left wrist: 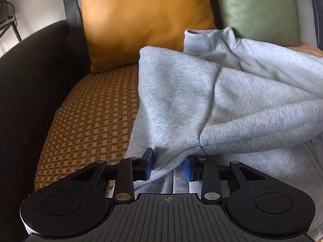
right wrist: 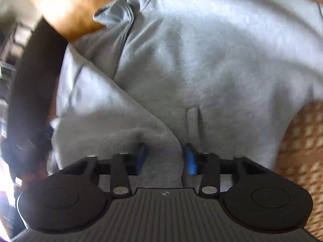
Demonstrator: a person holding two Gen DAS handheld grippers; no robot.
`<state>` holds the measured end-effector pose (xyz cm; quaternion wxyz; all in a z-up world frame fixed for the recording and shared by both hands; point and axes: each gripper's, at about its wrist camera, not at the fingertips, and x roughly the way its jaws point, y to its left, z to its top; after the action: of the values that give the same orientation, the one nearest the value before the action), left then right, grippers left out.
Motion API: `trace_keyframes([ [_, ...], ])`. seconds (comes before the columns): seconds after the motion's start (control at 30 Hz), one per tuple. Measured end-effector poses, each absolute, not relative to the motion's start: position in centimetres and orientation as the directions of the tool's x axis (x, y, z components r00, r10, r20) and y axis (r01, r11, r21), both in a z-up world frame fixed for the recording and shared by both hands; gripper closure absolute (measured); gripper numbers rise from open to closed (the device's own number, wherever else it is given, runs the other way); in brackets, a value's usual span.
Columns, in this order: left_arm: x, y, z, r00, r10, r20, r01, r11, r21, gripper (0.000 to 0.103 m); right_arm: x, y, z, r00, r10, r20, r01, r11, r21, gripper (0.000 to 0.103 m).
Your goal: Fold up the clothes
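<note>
Sofa (left wrist: 84,109) with a woven brown seat carried the grey sweatshirt (left wrist: 201,92), spread over most of the seat, collar end up against the cushions. A sleeve lay folded diagonally across the body.

Left gripper (left wrist: 168,166) sat at the near edge of the sweatshirt, pointing down into it. Jaws part open. A bunched fold ran between the blue pads (left wrist: 149,165); whether the pads pressed it, couldn't tell – cloth touched the right pad and looked loose at the left one.

Right gripper (right wrist: 165,157) was over the middle of the sweatshirt (right wrist: 201,60), also angled down. Jaws part open, a ridge of grey cloth standing between the pads (right wrist: 190,159) with gaps on both sides, so not clamped.

Left view only: orange cushion (left wrist: 141,20) and green cushion (left wrist: 256,10) upright against the backrest, dark armrest (left wrist: 30,80) on the left, collar lying between the two cushions.

Right view only: a short vertical tuck in the cloth just ahead of the jaws, bare seat weave at the right edge. That view was motion-blurred; the orange cushion (right wrist: 66,6) showed only as a smear top left.
</note>
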<state>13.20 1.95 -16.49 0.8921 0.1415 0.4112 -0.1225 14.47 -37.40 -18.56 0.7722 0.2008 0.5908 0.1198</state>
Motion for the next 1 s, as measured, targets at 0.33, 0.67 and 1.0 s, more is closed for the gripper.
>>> trace_keyframes([
  [0.33, 11.7, 2.4, -16.6, 0.684, -0.074, -0.726, 0.293, 0.939, 0.179, 0.043, 23.1, -26.0, -7.9, 0.509, 0.489, -0.709, -0.331, 0.871, 0.364, 0.037],
  [0.67, 11.8, 2.9, -16.8, 0.728, -0.071, -0.682, 0.281, 0.938, 0.203, 0.037, 34.0, -14.8, -15.6, 0.491, 0.451, -0.745, -0.421, 0.872, 0.250, 0.036],
  [1.0, 12.0, 3.4, -16.1, 0.733, -0.082, -0.675, 0.245, 0.958, 0.150, 0.083, 36.5, -13.0, -15.6, 0.414, 0.501, -0.760, -0.475, 0.831, 0.290, 0.096],
])
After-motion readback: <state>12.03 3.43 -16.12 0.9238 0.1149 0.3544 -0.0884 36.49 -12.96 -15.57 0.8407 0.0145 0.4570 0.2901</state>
